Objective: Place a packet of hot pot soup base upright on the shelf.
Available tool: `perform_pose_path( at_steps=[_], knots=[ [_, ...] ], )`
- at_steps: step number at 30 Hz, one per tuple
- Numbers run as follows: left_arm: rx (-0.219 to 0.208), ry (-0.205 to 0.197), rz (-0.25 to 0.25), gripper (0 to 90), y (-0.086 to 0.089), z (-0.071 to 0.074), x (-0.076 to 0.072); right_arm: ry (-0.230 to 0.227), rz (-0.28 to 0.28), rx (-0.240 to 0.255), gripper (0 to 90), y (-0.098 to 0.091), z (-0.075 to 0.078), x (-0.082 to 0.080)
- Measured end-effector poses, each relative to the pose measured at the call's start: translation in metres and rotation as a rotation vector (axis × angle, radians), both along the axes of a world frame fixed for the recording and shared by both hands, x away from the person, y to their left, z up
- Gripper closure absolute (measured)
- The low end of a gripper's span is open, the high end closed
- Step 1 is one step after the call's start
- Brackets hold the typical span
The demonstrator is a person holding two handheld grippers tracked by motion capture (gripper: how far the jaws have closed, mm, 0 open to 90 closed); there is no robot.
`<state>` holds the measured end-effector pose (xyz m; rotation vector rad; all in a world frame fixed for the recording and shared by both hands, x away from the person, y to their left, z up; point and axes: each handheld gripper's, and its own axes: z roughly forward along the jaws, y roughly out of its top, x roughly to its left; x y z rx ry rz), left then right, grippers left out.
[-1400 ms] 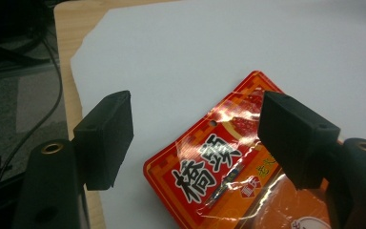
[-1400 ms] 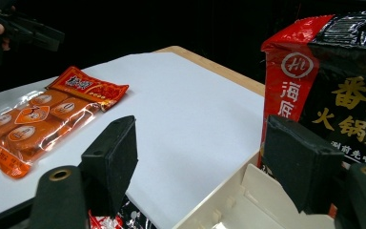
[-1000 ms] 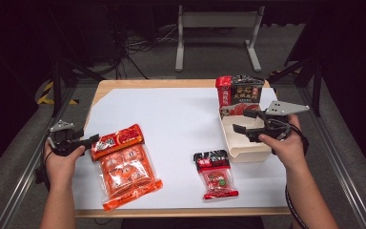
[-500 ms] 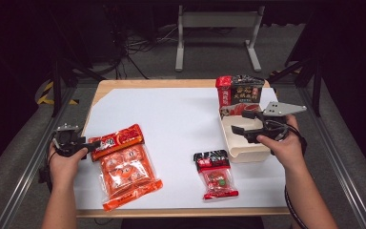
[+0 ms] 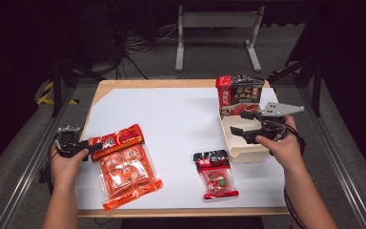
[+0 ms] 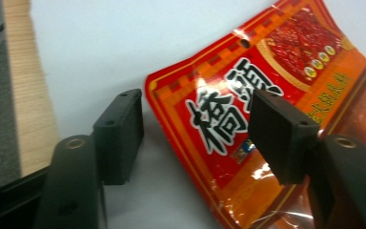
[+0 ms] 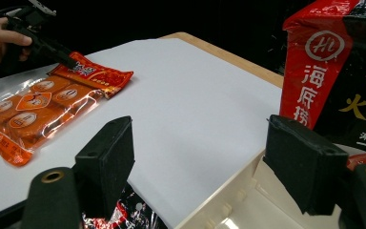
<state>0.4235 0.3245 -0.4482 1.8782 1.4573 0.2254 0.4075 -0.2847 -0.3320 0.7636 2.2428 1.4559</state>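
We hold our left tool [image 5: 89, 148] at the top-left corner of the orange snack packet [image 5: 126, 164], which lies flat on the white sheet [image 5: 171, 124] covering the counter [image 5: 106, 87], near its left edge. In the left gripper view, the tool's jaws have just been closing: one black pad sits over the packet's red header and the other rests on the sheet just beside the packet's corner, with a gap still showing between them, so the corner lies between the jaws but is not yet pinched. Well to the right of the packet, our right tool [image 5: 238, 123] hangs released over the cream tray [image 5: 242, 152], its jaws wide apart with nothing between them. A red and black box [image 5: 240, 95] stands upright at the tray's far end. Between the packet and the tray, nearer the front edge, lies a small red and black sachet [image 5: 215, 174].
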Motion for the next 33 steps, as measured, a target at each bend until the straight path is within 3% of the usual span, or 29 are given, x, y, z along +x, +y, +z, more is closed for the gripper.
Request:
perform_pose_path(
  at_steps=[5, 11, 15, 19, 26, 33],
  knots=[
    [-0.039, -0.008, -0.05, 44.0, -0.005, 0.001, 0.001, 0.004, 0.0, -0.004, 25.9, 0.0, -0.001, 0.0],
    [-0.109, -0.026, -0.069, 51.7, -0.007, 0.002, 0.0, 0.006, -0.001, -0.006, 25.7, 0.001, -0.002, 0.001],
    [-0.099, -0.034, -0.078, 53.8, -0.009, 0.001, 0.0, 0.009, 0.001, -0.007, 25.6, 0.001, -0.002, 0.001],
    [-0.1, -0.042, -0.088, 62.6, -0.011, 0.0, 0.001, 0.013, 0.004, -0.007, 24.9, 0.003, -0.003, 0.002],
    [-0.068, -0.052, -0.096, 69.4, -0.017, -0.002, 0.002, 0.025, -0.005, -0.009, 24.6, 0.003, -0.005, 0.003],
    [-0.045, -0.027, -0.089, 80.1, -0.02, -0.008, 0.005, 0.021, 0.001, -0.011, 24.6, 0.005, -0.004, 0.002]
  ],
)
